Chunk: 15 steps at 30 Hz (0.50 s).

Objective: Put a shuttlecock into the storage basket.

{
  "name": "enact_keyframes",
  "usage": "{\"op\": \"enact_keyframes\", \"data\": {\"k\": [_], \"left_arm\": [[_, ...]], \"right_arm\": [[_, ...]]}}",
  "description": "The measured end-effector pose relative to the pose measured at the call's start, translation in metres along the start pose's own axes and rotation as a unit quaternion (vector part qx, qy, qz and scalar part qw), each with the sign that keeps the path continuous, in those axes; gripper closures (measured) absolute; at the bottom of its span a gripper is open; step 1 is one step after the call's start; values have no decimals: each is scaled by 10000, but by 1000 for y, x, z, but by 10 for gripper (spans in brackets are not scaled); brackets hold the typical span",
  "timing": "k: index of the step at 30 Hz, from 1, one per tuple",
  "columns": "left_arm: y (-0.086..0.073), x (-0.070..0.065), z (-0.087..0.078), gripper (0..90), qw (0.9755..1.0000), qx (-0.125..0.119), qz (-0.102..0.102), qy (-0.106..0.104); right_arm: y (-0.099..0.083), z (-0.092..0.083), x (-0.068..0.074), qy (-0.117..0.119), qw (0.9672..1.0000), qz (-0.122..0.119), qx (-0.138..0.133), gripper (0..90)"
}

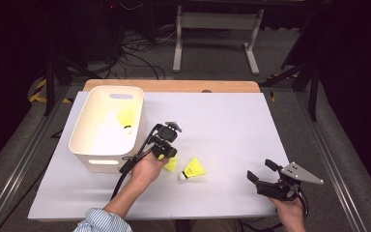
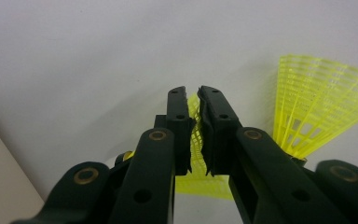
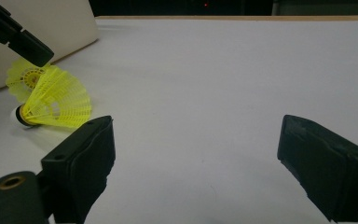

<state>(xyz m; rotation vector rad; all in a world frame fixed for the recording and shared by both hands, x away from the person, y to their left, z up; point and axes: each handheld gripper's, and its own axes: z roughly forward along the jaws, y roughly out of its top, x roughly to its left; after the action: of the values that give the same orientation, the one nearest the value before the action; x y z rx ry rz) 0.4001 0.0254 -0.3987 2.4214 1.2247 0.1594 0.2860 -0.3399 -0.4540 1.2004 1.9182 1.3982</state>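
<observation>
A yellow shuttlecock (image 2: 195,154) is pinched by its mesh skirt between the closed fingers of the left gripper (image 2: 193,95), low over the white counter (image 1: 232,125) near its middle. In the high view this held shuttlecock (image 1: 171,164) shows just under the left gripper (image 1: 166,152), beside the person's left hand (image 1: 147,169). A second shuttlecock (image 1: 193,169) lies on its side on the counter just to the right, white cork tip toward the person, close to the held one; whether they touch cannot be told. A third shuttlecock (image 1: 125,118) rests inside the cream bin (image 1: 84,140) standing at the counter's left. The right gripper (image 1: 261,171) sits at the counter's near right edge, well apart from the shuttlecocks, its fingers spread wide and empty.
</observation>
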Motion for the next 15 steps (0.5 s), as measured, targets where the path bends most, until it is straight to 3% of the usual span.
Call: {"op": "enact_keyframes", "data": {"k": [12,15], "left_arm": [[0,-3,-2,900,9999,38,135,97],[0,-5,-5,900,9996,26,200,220]], "right_arm": [[0,0,0,5,10000,1,-2,120],[0,0,0,5,10000,-4,3,119]]}}
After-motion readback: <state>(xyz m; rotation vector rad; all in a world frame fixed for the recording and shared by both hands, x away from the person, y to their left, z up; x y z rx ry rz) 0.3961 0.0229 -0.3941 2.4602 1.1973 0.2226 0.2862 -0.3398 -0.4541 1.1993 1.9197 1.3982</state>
